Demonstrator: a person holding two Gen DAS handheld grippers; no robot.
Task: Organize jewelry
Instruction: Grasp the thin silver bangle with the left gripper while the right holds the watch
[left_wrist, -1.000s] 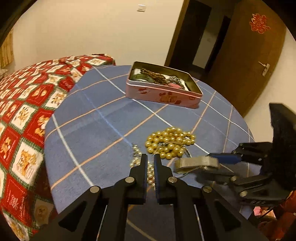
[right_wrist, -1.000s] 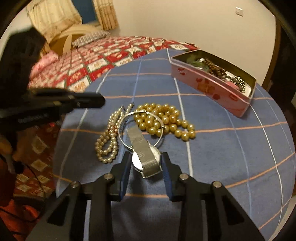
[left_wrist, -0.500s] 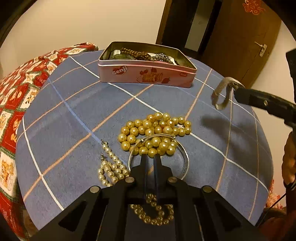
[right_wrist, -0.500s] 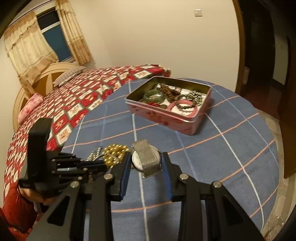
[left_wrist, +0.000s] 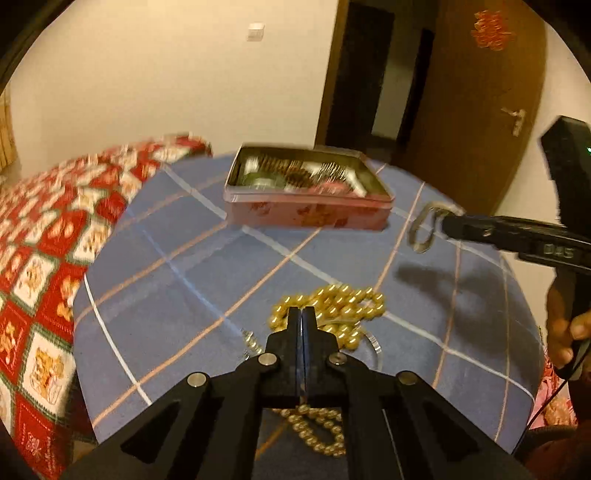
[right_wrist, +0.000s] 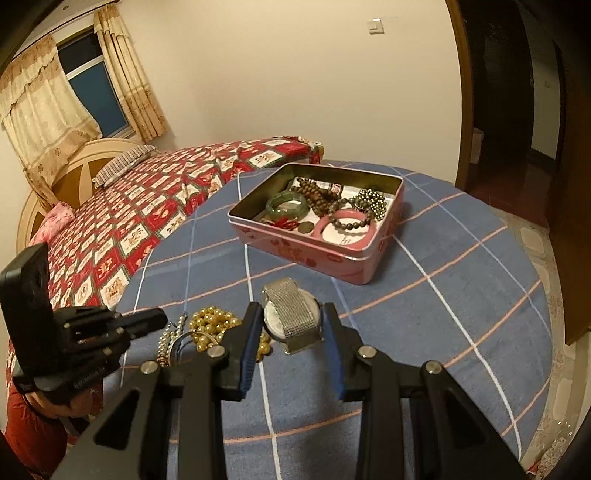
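Observation:
My right gripper (right_wrist: 291, 325) is shut on a silver watch (right_wrist: 291, 314) with a mesh band and holds it above the blue checked tablecloth, short of the open pink tin (right_wrist: 314, 254). In the left wrist view the watch band (left_wrist: 421, 229) hangs from that gripper (left_wrist: 445, 223) right of the tin (left_wrist: 306, 216). My left gripper (left_wrist: 301, 313) is low over the gold bead necklace (left_wrist: 343, 301); its jaws are closing, the fingers meet, and I see nothing between them. A small pearl strand (left_wrist: 314, 434) and a thin bangle (left_wrist: 373, 343) lie beside the necklace.
The tin holds a green bangle (right_wrist: 286, 206), a pink bangle (right_wrist: 347, 230) and bead bracelets. The round table (right_wrist: 461, 295) stands against a bed with a red patterned cover (right_wrist: 147, 206). A brown door (left_wrist: 476, 122) is behind the table. A hand (left_wrist: 565, 332) grips the right tool.
The right gripper lifted the watch off the table and carried it towards the tin. The left gripper moved forward over the gold beads and its small gap closed.

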